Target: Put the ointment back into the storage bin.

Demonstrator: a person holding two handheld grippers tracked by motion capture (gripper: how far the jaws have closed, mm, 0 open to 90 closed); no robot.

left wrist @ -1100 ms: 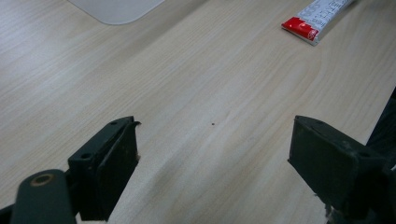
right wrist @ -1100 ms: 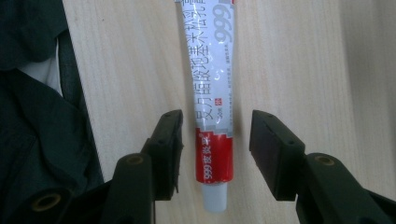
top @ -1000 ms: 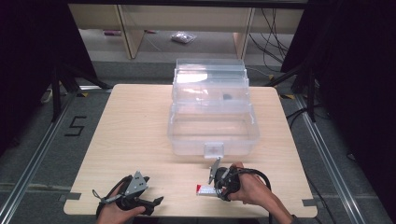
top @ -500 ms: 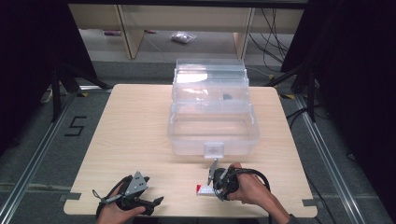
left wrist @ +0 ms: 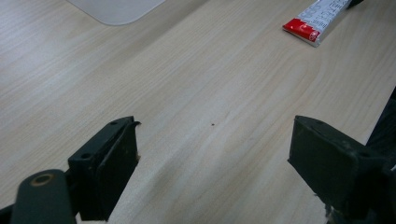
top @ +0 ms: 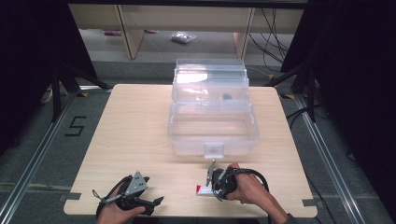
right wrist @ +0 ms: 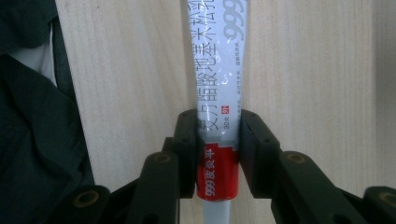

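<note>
A white tube with a red end (right wrist: pixel 217 70) sits between the jaws of my right gripper (right wrist: pixel 217 135), which is shut on it near the red band. In the high view the tube (top: pixel 201 190) pokes out to the left of my right gripper (top: pixel 211 184), low over the table's front edge. My left gripper (top: pixel 156 201) rests at the front left, open and holding nothing. In the left gripper view its jaws (left wrist: pixel 212 140) stand wide apart over bare wood, and the tube (left wrist: pixel 322 18) is at the top right.
A clear plastic box (top: pixel 252 135) with its lid up stands at the table's middle back, latch toward me. A small dark item (top: pixel 227 97) lies in its upper tray. A dark sleeve (right wrist: pixel 28 116) is at the left of the right gripper view.
</note>
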